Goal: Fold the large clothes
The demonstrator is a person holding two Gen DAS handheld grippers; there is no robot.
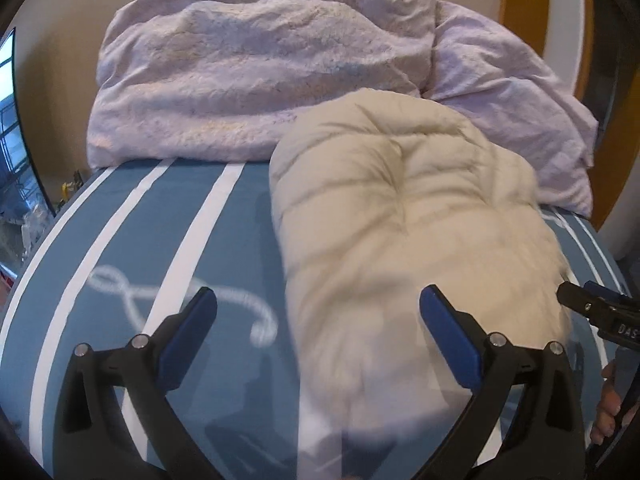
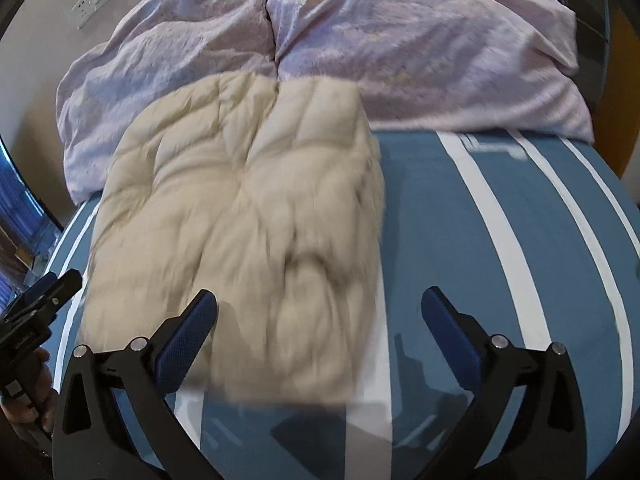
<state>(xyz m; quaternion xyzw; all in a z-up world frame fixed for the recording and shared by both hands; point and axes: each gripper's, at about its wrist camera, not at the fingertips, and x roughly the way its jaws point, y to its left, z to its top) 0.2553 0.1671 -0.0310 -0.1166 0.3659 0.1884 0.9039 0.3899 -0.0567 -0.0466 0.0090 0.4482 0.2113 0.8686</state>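
Garment: a cream quilted jacket (image 2: 240,216) lies folded into a thick pad on the bed (image 2: 480,240), its far end up against the lilac duvet (image 2: 400,52).
Long axis: it runs away from the person, from the near edge toward the duvet.
Left gripper (image 1: 318,316): fingers spread wide, nothing between the pads; the jacket lies ahead and toward its right finger (image 1: 444,320).
Right gripper (image 2: 319,316): fingers fully apart and empty; the jacket lies ahead and toward its left finger (image 2: 192,324).
Nearer hand: neither clearly; the pad sits between the two, each tool's tip showing at the edge of the other's view.
Hard to make out: the jacket's near end is motion-blurred, so sleeves, collar and hem are probably tucked under, but I cannot say. Whether another fold is needed is unclear.
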